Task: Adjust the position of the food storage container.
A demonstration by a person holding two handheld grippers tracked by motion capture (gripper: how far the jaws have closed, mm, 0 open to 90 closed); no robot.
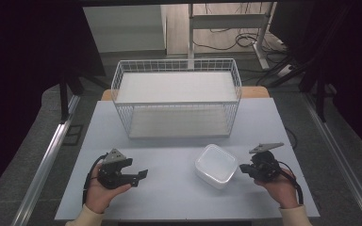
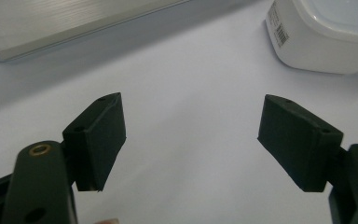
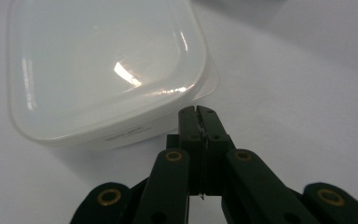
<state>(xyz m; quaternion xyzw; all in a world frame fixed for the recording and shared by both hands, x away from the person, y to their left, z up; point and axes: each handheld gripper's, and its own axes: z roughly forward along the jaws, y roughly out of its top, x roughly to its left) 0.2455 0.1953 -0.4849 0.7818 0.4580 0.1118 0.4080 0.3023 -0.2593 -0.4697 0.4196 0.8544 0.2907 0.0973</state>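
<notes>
Nearest the person, two hands come in over the near edge of the pale grey table (image 1: 179, 197), each holding a black gripper. The landmark is the white lidded container (image 1: 216, 165), a rounded-square plastic box that sits flat on the table toward the near right. The left gripper (image 1: 140, 176) lies well to the left of the container, held in the left hand (image 1: 101, 193) and pointing toward it; its jaws stand wide apart with nothing between them, and in the left gripper view the bare tabletop shows through the gap while the container (image 2: 326, 35), with a small barcode label on its side wall, sits farther off at the upper right. The right gripper (image 1: 242, 168) is just beside the container's right edge, held in the right hand (image 1: 283, 188), with its grey three-cornered plate (image 1: 266, 147) on top. In the right gripper view its jaws are pressed together with nothing between them, the tips (image 3: 198, 112) close against the rim of the container's glossy lid (image 3: 102, 65); whether they touch it I cannot tell. Beyond the container, at the far side of the table, stands a white wire basket (image 1: 176, 96), a two-level rack with flat shelves. Past the table lie a dark floor and loose cables (image 1: 245, 40).
</notes>
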